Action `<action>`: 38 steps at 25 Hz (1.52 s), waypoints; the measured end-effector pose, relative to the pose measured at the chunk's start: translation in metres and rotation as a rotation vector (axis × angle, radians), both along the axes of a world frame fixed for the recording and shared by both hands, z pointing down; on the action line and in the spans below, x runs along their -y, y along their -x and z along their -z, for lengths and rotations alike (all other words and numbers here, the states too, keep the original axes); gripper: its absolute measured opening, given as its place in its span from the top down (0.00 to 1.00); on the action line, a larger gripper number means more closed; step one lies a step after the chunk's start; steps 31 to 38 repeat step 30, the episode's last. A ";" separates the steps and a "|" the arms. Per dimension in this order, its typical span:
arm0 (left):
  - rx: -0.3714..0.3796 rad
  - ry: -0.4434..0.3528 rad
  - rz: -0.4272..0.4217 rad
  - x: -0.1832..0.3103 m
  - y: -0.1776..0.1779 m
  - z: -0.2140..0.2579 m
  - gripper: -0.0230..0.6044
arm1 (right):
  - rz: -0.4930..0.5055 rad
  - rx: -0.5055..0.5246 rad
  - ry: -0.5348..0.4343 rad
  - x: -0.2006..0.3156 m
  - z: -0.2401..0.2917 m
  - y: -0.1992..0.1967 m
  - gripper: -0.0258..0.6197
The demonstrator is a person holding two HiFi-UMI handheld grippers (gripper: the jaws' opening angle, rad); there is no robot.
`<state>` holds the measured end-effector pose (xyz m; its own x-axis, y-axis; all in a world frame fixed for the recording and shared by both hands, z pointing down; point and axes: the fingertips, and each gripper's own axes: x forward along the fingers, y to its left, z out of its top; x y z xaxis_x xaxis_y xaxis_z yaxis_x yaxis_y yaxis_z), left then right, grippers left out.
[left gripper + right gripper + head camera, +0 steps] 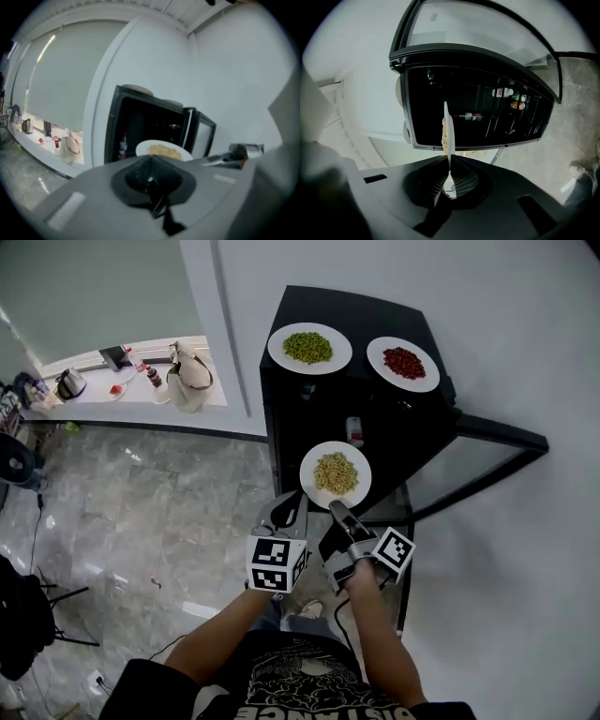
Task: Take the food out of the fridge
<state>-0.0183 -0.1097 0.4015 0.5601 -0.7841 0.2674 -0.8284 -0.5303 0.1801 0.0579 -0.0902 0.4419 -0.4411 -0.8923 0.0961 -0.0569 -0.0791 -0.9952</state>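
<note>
Head view: our right gripper (339,512) holds a plate of yellow food (335,473) at the front edge of the open fridge (375,418), our left gripper (286,512) just beside; left gripper view: our jaws closed together, empty; right gripper view: our jaws pinch the plate's rim.

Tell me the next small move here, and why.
Probably carry the plate of yellow food up onto the bare front of the fridge top. The right gripper pinches its rim, it hangs clear in front of the open fridge, and the green plate and red plate already sit up there.
</note>
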 end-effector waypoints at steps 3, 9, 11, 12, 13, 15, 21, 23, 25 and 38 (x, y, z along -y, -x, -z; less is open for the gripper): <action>-0.009 -0.013 0.004 -0.004 0.006 0.015 0.96 | -0.005 -0.016 -0.002 -0.008 0.014 0.004 0.94; -0.005 -0.032 -0.008 -0.005 0.017 0.026 0.96 | -0.018 -0.040 -0.025 -0.011 0.029 0.010 0.94; -0.001 -0.028 -0.017 -0.005 0.016 0.023 0.96 | -0.024 -0.041 -0.028 -0.011 0.029 0.008 0.94; 0.001 -0.024 -0.022 -0.005 0.016 0.022 0.97 | -0.026 -0.042 -0.028 -0.011 0.028 0.008 0.94; 0.002 -0.019 -0.026 -0.005 0.015 0.021 0.97 | -0.028 -0.042 -0.027 -0.011 0.028 0.008 0.94; 0.006 -0.014 -0.032 -0.004 0.015 0.019 0.97 | -0.034 -0.037 -0.027 -0.011 0.028 0.007 0.94; 0.016 -0.012 -0.043 -0.001 0.017 0.019 0.96 | -0.050 -0.031 -0.035 -0.008 0.031 0.006 0.94; 0.014 -0.012 -0.051 -0.001 0.016 0.019 0.97 | -0.054 -0.027 -0.037 -0.007 0.031 0.007 0.94; 0.014 -0.015 -0.055 0.000 0.016 0.019 0.97 | -0.055 -0.025 -0.039 -0.006 0.031 0.008 0.94; 0.012 -0.017 -0.053 0.002 0.018 0.018 0.97 | -0.051 -0.014 -0.039 -0.005 0.029 0.013 0.94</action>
